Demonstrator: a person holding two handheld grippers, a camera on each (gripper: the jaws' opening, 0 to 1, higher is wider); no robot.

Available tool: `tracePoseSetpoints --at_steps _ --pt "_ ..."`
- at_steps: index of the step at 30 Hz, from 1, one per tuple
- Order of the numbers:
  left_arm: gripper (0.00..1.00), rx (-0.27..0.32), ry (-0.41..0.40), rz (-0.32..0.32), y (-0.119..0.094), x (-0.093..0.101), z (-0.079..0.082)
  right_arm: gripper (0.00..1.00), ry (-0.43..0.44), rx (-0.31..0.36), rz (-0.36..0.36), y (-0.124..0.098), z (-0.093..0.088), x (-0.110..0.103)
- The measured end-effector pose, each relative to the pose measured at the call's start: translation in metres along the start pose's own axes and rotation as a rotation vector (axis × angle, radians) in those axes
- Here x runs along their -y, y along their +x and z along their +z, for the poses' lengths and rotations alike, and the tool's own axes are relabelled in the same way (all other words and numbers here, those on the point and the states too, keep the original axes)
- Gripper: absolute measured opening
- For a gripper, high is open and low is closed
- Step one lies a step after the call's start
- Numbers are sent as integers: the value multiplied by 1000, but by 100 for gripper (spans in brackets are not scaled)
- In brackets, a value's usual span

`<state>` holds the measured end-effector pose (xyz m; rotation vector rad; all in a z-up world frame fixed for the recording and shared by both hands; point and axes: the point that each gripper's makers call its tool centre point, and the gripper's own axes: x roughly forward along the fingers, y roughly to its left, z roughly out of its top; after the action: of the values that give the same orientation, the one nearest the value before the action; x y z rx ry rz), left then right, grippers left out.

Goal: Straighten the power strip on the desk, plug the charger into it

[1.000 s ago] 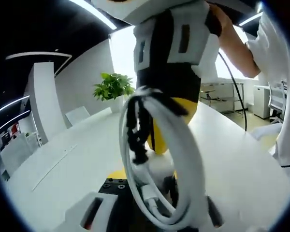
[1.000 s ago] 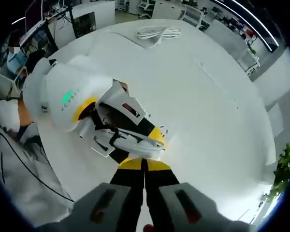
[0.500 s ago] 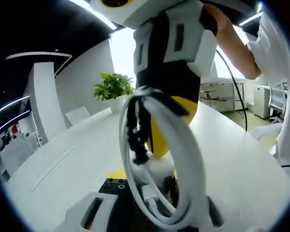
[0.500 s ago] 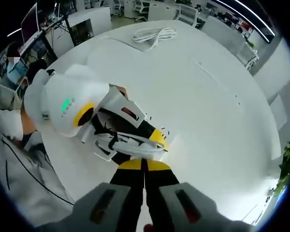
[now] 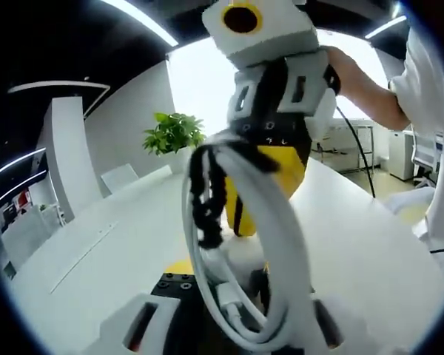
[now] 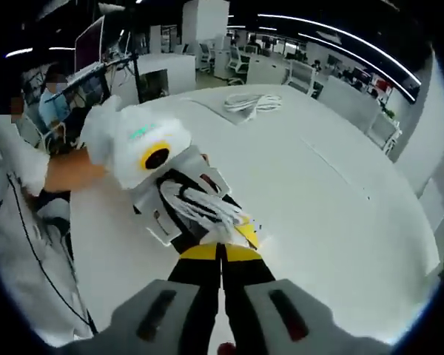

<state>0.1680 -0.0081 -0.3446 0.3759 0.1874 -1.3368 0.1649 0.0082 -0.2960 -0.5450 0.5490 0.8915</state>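
The left gripper [image 5: 237,325] pinches the coiled cable [image 5: 244,244]; the right gripper [image 6: 220,259], jaws pressed together, meets it at centre frame.

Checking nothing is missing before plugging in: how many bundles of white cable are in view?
2: one coiled white cable held in the left gripper, one white cable bundle lying at the desk's far end. Others may be hidden.

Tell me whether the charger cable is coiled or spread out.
Coiled. The white charger cable hangs in a bundled loop with a black tie, clamped in the left gripper; the right gripper meets it.
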Motion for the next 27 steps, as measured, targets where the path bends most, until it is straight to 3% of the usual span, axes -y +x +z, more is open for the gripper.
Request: tracePoseSetpoints --at_steps 3,7,12,20,27 --pt "31 0 2 0 0 0 0 1 -64 87 -29 -3 -2 -1" --pt "31 0 1 -1 0 1 -1 1 -27 203 -39 -3 -2 -2" --pt "31 1 4 -2 0 2 -2 2 -35 271 -52 -3 -3 -3" --pt "33 -4 16 7 -2 1 -2 9 58 405 -80 -4 -4 3" --pt "45 84 -88 11 -26 -12 11 12 128 503 -103 -21 1 5"
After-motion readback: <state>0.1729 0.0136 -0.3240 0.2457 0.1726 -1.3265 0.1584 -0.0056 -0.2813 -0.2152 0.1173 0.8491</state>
